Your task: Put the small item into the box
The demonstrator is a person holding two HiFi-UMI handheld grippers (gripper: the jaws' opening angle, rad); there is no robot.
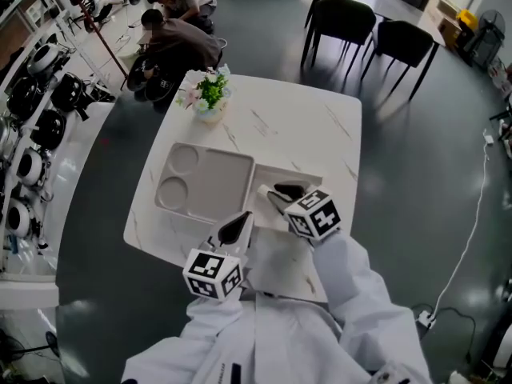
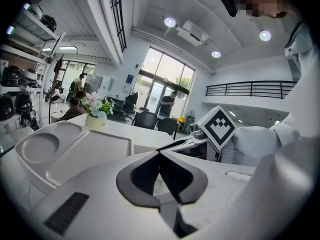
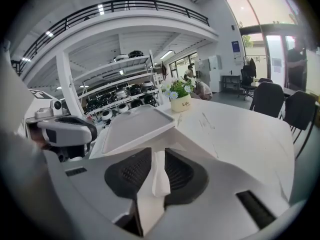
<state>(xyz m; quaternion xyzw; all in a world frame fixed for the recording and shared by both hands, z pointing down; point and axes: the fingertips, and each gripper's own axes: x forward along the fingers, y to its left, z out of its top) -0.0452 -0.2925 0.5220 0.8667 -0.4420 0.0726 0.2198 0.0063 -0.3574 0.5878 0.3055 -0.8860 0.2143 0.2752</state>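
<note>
White on white, hard to read: my right gripper (image 3: 159, 156) pinches the thin white item (image 3: 161, 180) right by the box (image 1: 302, 176). The left gripper (image 2: 160, 156) is pressed together, empty. If I let go off-centre, I reckon it lands on the tabletop (image 1: 320, 126) or tray (image 1: 210, 184) instead.

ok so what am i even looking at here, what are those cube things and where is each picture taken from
A person in white sleeves holds a grasping tool in each hand; the patterned cubes belong to the tools. The head view looks down from the person's head; the other two cameras ride on the tools. On the white table stand a compartment tray and a flower pot. The left tool is shut and empty. The right tool pinches a thin white piece, perhaps paper or card.
</note>
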